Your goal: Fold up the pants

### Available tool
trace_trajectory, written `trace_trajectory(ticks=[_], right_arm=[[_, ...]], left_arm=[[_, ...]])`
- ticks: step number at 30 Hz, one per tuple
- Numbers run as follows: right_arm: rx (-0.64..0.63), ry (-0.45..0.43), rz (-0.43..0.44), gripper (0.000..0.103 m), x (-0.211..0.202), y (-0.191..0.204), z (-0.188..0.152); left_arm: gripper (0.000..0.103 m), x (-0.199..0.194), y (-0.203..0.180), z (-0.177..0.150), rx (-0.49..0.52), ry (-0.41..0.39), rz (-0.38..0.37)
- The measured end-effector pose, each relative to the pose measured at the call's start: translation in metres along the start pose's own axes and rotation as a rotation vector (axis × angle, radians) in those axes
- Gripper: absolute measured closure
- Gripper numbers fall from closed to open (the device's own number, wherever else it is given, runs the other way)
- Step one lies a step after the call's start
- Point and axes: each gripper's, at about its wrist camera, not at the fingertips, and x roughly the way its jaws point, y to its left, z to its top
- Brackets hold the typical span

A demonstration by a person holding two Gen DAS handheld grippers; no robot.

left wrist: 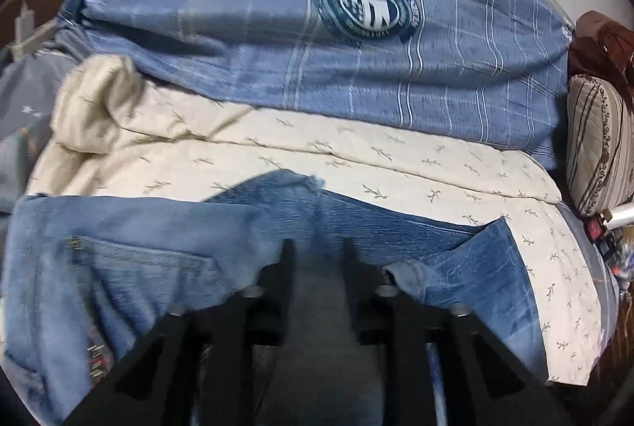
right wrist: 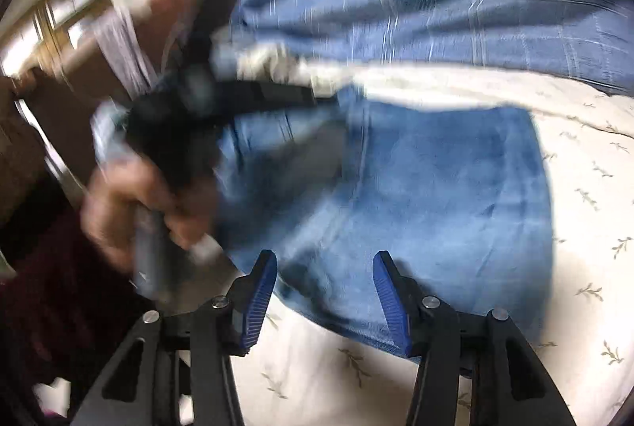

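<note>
Light blue jeans point(left wrist: 138, 247) lie on a cream leaf-print sheet point(left wrist: 396, 164), bunched around my left gripper point(left wrist: 317, 247). Its black fingers stand a small way apart with denim draped over and between them; whether they pinch the cloth is unclear. In the right wrist view the jeans point(right wrist: 436, 188) form a folded slab on the sheet point(right wrist: 586, 208). My right gripper point(right wrist: 325, 263), with blue pads, is open and empty just above the jeans' near edge. The left gripper point(right wrist: 237, 97) and the hand holding it point(right wrist: 134, 196) show blurred at the left, over the jeans.
A blue plaid duvet with a round crest point(left wrist: 364, 10) is piled behind the jeans. A striped pillow point(left wrist: 598, 144) lies at the right edge, with small items point(left wrist: 602, 232) below it. A grey star-print cloth point(left wrist: 23, 117) is at the left.
</note>
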Motion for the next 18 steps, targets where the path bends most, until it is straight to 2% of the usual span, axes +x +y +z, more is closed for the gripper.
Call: trace_trajectory(ticks=[2,4,6,7,9,11,18], right_arm=[[-0.018,-0.011,0.018,0.049,-0.002,0.005,0.002],[0.01,-0.036,0.042,0.049,-0.009,0.001,0.005],[0.019,-0.074,0.028,0.049,-0.017,0.0,0.008],[0.03,-0.096,0.027,0.049,-0.021,-0.001,0.011],[0.052,-0.129,0.031,0.049,-0.027,-0.002,0.013],[0.063,-0.151,0.02,0.049,-0.031,0.0,0.016],[0.089,-0.204,0.027,0.049,-0.031,0.012,0.024]], left_arm=[[0.025,-0.019,0.001,-0.006,0.005,-0.034,0.039],[0.018,-0.039,0.003,-0.011,0.02,-0.08,0.067],[0.013,-0.062,0.007,-0.019,0.048,-0.127,0.132],[0.007,-0.071,0.011,-0.024,0.049,-0.139,0.163],[0.004,-0.092,0.026,-0.04,0.018,-0.159,0.202],[0.004,-0.104,0.042,-0.048,-0.025,-0.137,0.203],[0.004,-0.154,0.14,-0.065,-0.299,-0.04,0.178]])
